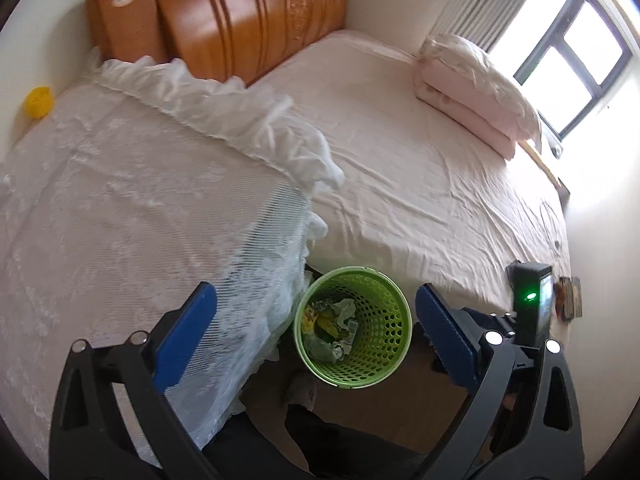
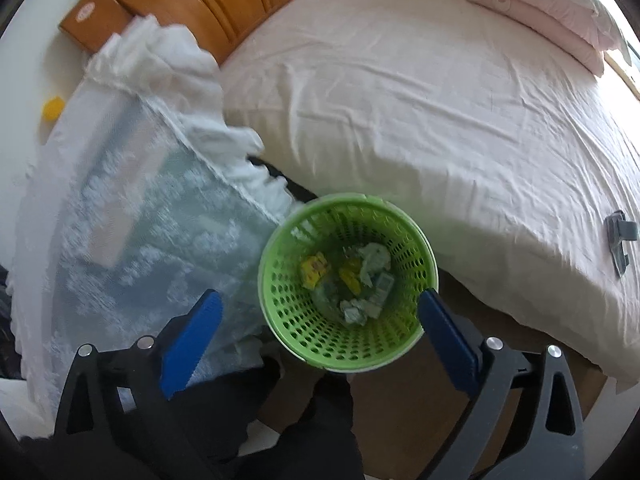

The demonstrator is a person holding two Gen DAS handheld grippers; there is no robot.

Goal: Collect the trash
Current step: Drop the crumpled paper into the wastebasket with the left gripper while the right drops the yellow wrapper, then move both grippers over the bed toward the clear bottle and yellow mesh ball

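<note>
A green perforated trash basket (image 1: 374, 332) (image 2: 296, 312) stands on the floor between a lace-covered surface and the bed. Crumpled paper and yellow wrappers (image 1: 332, 326) (image 2: 352, 280) lie at its bottom. My left gripper (image 1: 316, 300) hangs open above and beside the basket, its blue pads (image 1: 186, 336) wide apart with nothing between them. My right gripper (image 2: 320, 308) is open straight over the basket's mouth, blue pads (image 2: 448, 340) spread to either side of the rim, holding nothing. The other gripper's body with a green light (image 1: 530, 300) shows in the left wrist view.
A bed with a pink sheet (image 1: 420, 152) (image 2: 440, 100) and folded pink bedding (image 1: 476, 92) lies to the right. A white lace cloth (image 1: 120, 208) (image 2: 160, 216) covers the surface at left. A yellow object (image 1: 38, 101) sits beyond it. A grey clip (image 2: 620, 240) rests on the bed. A person's dark clothing (image 2: 280, 420) fills the bottom.
</note>
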